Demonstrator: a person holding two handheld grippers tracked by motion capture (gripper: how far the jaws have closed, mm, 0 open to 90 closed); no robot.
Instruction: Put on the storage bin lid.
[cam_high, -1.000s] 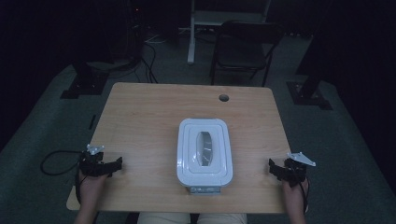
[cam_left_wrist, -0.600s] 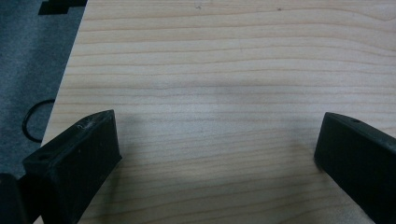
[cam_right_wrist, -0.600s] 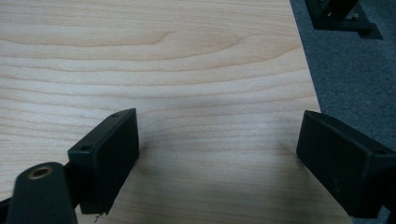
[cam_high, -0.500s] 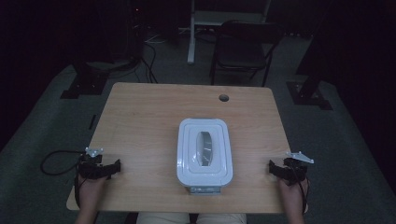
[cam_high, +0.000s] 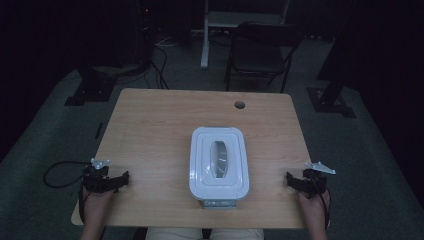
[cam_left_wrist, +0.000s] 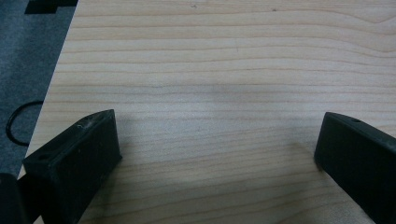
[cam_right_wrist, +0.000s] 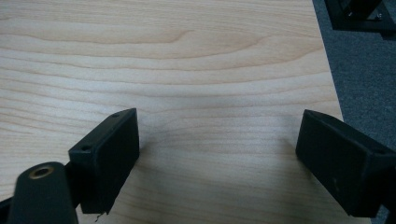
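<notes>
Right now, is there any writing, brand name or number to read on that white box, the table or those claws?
None can be read.
White box: plain lid, no label visible.
Table: bare wood grain, no print.
Left claw and right claw: plain black, no markings to be made out.

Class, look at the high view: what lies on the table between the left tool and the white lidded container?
Bare wood table between the left tool and white lidded container, per the high view.
</notes>
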